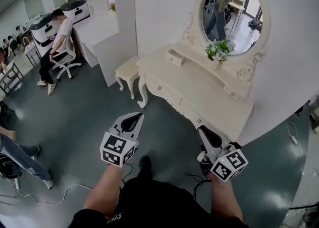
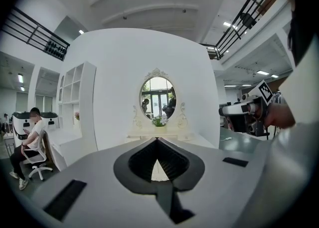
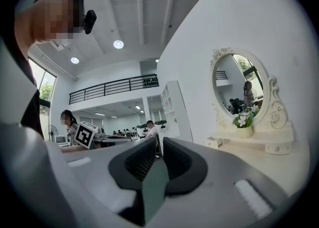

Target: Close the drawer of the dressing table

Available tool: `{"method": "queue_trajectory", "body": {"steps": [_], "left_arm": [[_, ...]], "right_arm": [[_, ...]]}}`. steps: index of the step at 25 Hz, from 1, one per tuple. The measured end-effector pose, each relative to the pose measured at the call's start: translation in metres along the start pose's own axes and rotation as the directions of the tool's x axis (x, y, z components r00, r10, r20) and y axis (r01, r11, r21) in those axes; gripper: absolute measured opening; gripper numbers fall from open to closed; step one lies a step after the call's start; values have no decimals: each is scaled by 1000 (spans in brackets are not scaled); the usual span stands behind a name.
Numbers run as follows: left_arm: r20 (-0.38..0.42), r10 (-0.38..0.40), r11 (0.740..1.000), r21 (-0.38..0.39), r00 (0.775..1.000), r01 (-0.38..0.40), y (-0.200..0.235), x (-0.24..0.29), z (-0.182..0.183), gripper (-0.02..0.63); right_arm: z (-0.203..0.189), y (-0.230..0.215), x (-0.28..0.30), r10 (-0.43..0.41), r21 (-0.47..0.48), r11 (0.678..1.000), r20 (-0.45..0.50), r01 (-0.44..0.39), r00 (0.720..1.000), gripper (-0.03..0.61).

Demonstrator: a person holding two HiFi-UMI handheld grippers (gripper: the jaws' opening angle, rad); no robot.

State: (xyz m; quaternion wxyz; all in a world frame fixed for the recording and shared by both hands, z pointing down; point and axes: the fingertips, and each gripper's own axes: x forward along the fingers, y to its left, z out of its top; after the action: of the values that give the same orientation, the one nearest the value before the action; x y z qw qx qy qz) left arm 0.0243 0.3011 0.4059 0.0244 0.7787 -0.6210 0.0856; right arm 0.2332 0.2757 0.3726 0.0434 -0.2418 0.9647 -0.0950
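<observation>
The cream dressing table (image 1: 199,92) stands against the white wall under its oval mirror (image 1: 232,15). On its top shelf a small drawer (image 1: 175,57) at the left end sticks out; it also shows as the small drawer (image 3: 215,142) in the right gripper view. The front drawers look pushed in. My left gripper (image 1: 138,115) hovers over the floor short of the table, its tips touching, empty. In its own view the left gripper (image 2: 157,139) points at the dressing table (image 2: 158,133). My right gripper (image 1: 201,129) is near the table's front edge. The right gripper (image 3: 156,144) shows a narrow gap, nothing inside.
A small cream stool (image 1: 128,72) stands at the table's left end. A person (image 1: 56,37) sits on a white office chair by white shelving at the back left. Other people's legs (image 1: 20,159) and a cable (image 1: 60,192) lie at the left.
</observation>
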Motion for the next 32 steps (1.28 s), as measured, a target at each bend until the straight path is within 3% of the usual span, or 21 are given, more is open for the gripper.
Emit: {"method": "queue_trajectory", "body": {"steps": [13,25,32], "left_arm": [[-48,-26,993,-117,999,20,113,95,-12,5],[-43,-87,985,-152,995,80,199,156,-16,5],[-56,-132,980,-159,990,122,224,176,-20,5]], "right_arm": [[-7,-57,139,0,33,999,-67,2,998,54],[-11,-89,247,-62,20,998,-136,65,989,54],[-8,-91,278,-86,50,995,-111,92,990,54]]}}
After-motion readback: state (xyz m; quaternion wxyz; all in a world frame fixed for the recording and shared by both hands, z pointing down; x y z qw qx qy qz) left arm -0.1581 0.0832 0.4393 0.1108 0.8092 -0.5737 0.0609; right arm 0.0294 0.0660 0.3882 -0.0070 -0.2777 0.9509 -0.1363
